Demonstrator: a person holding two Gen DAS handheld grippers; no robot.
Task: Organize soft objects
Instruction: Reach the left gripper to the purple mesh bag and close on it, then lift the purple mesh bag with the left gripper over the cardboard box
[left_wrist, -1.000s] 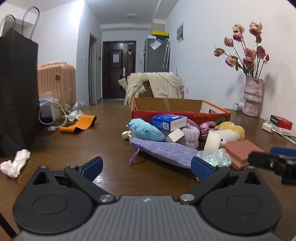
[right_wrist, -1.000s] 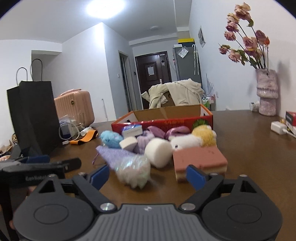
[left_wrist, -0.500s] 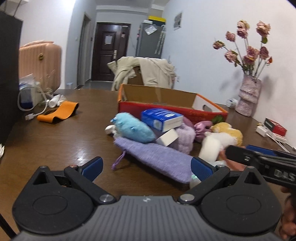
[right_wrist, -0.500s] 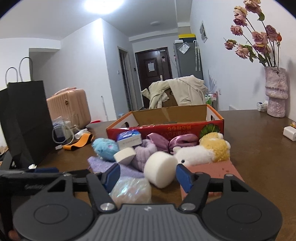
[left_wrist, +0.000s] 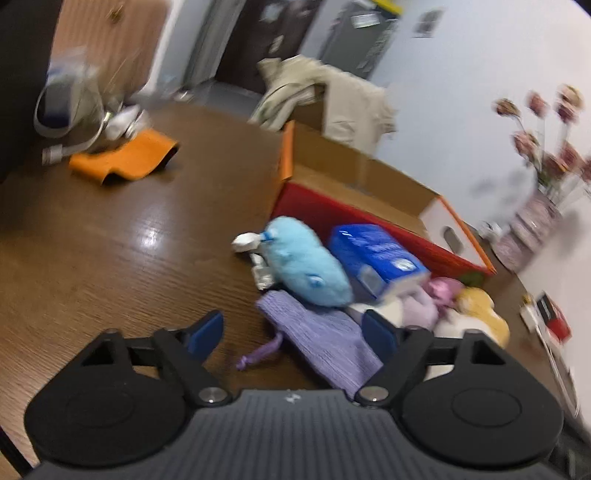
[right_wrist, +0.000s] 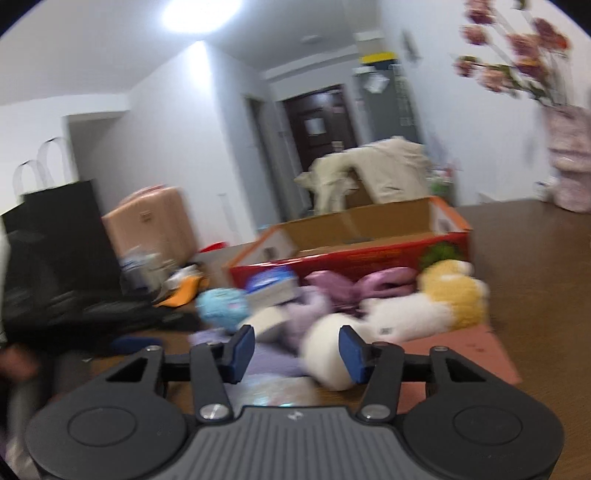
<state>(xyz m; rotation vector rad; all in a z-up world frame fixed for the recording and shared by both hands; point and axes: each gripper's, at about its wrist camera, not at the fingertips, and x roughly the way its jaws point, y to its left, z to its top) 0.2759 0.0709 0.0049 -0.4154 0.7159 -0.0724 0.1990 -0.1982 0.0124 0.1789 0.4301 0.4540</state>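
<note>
A heap of soft things lies in front of an open red cardboard box (left_wrist: 369, 184) (right_wrist: 354, 229). It holds a light blue plush (left_wrist: 306, 262) (right_wrist: 221, 308), a lilac knit pouch (left_wrist: 325, 343), a blue tissue pack (left_wrist: 373, 254), a white foam roll (right_wrist: 328, 354), a white and yellow plush (right_wrist: 443, 302) and a pink sponge block (right_wrist: 480, 354). My left gripper (left_wrist: 293, 330) is open above the pouch. My right gripper (right_wrist: 297, 350) is open, narrower, its jaws over an iridescent soft ball (right_wrist: 273, 391) beside the foam roll.
An orange band (left_wrist: 125, 158) and a charger with cables (left_wrist: 66, 107) lie at the far left. A black paper bag (right_wrist: 55, 251) stands left. A vase of dried roses (right_wrist: 569, 155) stands right. A red pack and a white adapter (left_wrist: 546, 317) lie right.
My left gripper has risen and tilted down and rightward over the pile. My right gripper has pushed forward into the pile and its jaws have narrowed. Both views are blurred by motion.
</note>
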